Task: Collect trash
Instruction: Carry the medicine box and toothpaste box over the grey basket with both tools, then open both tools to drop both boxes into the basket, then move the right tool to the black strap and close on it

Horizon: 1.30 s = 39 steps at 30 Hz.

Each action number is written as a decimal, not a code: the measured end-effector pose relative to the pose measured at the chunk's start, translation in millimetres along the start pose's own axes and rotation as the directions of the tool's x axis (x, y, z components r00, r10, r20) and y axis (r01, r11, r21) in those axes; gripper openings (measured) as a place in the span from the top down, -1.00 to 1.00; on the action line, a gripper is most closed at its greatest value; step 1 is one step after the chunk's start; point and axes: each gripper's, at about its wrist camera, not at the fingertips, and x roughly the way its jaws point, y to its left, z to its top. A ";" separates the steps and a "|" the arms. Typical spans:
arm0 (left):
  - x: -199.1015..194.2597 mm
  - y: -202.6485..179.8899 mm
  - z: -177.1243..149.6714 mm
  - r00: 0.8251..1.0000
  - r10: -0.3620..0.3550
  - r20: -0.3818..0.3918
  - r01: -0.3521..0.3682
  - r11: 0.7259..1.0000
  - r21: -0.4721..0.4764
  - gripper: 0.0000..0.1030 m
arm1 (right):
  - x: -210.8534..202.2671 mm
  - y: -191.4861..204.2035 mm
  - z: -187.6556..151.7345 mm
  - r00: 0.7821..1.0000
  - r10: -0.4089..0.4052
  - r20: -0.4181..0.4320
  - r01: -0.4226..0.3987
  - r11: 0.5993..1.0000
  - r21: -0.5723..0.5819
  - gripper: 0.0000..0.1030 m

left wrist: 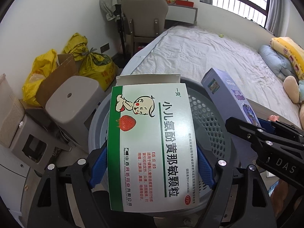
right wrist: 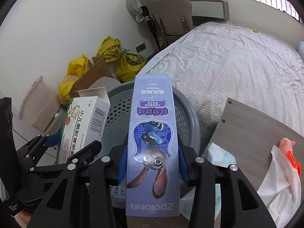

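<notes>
My left gripper (left wrist: 152,163) is shut on a white and green medicine box (left wrist: 152,144) with a strawberry and a cartoon child, its top flap open. It hangs over a grey perforated basket (left wrist: 210,131). My right gripper (right wrist: 152,161) is shut on a long purple Zootopia box (right wrist: 153,144) over the same basket (right wrist: 188,117). The purple box (left wrist: 229,98) and the right gripper (left wrist: 266,133) show at the right of the left wrist view. The medicine box (right wrist: 83,125) and the left gripper (right wrist: 55,142) show at the left of the right wrist view.
A bed (left wrist: 209,51) lies to the right behind the basket. A grey stool (left wrist: 74,102), a cardboard box (left wrist: 57,79) and yellow bags (left wrist: 95,66) stand left. A chair (left wrist: 144,17) is at the back. A wooden tabletop (right wrist: 254,133) holds a pink toy (right wrist: 285,143) and white cloth (right wrist: 281,180).
</notes>
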 end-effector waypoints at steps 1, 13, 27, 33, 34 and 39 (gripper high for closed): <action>2.0 2.1 -0.1 1.000 0.001 -0.003 -0.001 1.000 -0.006 -0.53 | 1.8 -0.2 1.6 1.000 0.006 -0.001 -0.006 1.000 0.002 0.01; 0.2 21.0 -3.5 0.999 0.045 -0.008 -0.046 0.996 -0.075 -0.72 | -8.7 -3.4 -2.0 0.999 -0.006 0.035 0.005 1.000 0.028 -0.48; -22.4 22.7 -17.8 0.996 0.090 0.013 -0.089 0.992 -0.087 -0.74 | -28.1 5.0 -28.4 0.998 -0.024 0.051 0.023 0.999 0.033 -0.48; -31.2 16.8 -25.0 0.996 0.085 0.019 -0.083 0.993 -0.087 -0.78 | -50.8 -3.5 -46.0 0.996 -0.048 0.080 0.043 0.998 0.056 -0.48; -32.6 13.8 -26.0 0.997 0.080 0.020 -0.078 0.993 -0.083 -0.78 | -55.5 -7.2 -50.1 0.995 -0.054 0.083 0.049 0.997 0.064 -0.48; -39.5 -4.2 -30.3 0.998 0.050 0.031 -0.048 0.997 -0.057 -0.78 | -79.8 -33.2 -73.6 0.991 -0.102 0.091 0.092 0.989 0.116 -0.48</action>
